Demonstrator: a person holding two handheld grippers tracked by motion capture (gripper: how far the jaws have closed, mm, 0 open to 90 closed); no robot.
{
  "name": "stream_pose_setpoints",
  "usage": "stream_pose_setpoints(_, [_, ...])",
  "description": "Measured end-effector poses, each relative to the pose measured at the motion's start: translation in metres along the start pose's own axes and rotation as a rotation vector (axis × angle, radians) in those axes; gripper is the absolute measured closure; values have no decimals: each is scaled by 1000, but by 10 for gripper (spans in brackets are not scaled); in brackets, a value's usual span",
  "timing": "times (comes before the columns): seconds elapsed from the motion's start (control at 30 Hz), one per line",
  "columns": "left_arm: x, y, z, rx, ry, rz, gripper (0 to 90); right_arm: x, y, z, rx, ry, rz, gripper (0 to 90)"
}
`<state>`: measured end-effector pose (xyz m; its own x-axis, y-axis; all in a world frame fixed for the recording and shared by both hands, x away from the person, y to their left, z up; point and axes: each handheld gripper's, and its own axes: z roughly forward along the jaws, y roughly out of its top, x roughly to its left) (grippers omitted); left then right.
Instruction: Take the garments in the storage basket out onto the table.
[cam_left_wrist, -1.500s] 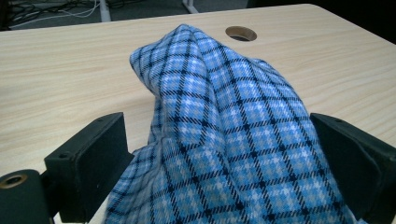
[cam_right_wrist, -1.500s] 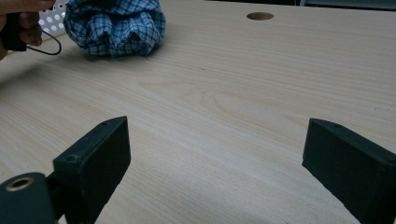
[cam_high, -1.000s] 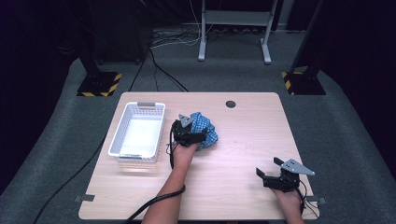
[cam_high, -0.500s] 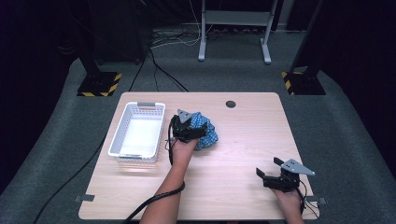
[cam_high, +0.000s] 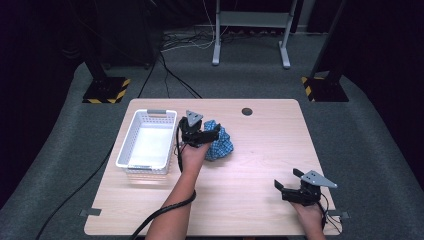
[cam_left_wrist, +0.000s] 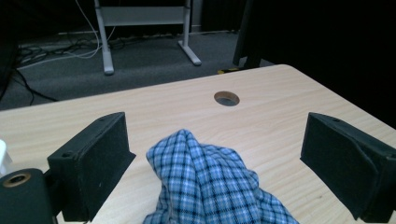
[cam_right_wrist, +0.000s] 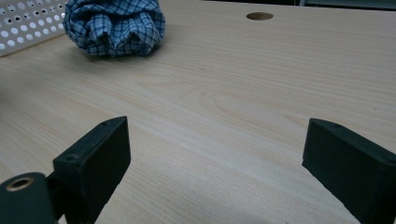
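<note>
Left gripper view: left claw (cam_left_wrist: 215, 163) spread wide, jaws apart on either side of a crumpled blue checked cloth (cam_left_wrist: 210, 184), nothing clamped. Cloth bunched into a rounded heap with a raised fold between the jaws, resting on the pale wood tabletop (cam_left_wrist: 280, 107); no clear long axis, no clear direction. Beyond it, a round cable hole (cam_left_wrist: 227, 98) in the tabletop, bare wood between.

High view: left claw (cam_high: 202, 134) over the cloth (cam_high: 222, 145), white perforated basket (cam_high: 145, 145) just beside on its left, apart from the cloth. Right claw (cam_high: 289, 181) near the front right corner, well apart from the cloth, likewise released and holding nothing.

Right gripper view: right claw (cam_right_wrist: 215, 158) with jaws wide over bare wood, cloth (cam_right_wrist: 114, 25) far off beside the basket wall (cam_right_wrist: 23, 23).
</note>
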<state>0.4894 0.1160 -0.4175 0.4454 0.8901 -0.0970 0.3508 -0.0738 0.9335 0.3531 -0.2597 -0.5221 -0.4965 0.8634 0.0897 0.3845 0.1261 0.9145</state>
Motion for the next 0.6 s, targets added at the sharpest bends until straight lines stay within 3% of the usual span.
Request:
stream_pose_setpoints(0.33, [1, 14, -11, -33, 4, 12, 74, 0, 0, 0, 1, -1, 2, 66])
stream_pose_setpoints(0.6, [3, 15, -16, -35, 11, 16, 74, 0, 0, 0, 1, -2, 3, 66])
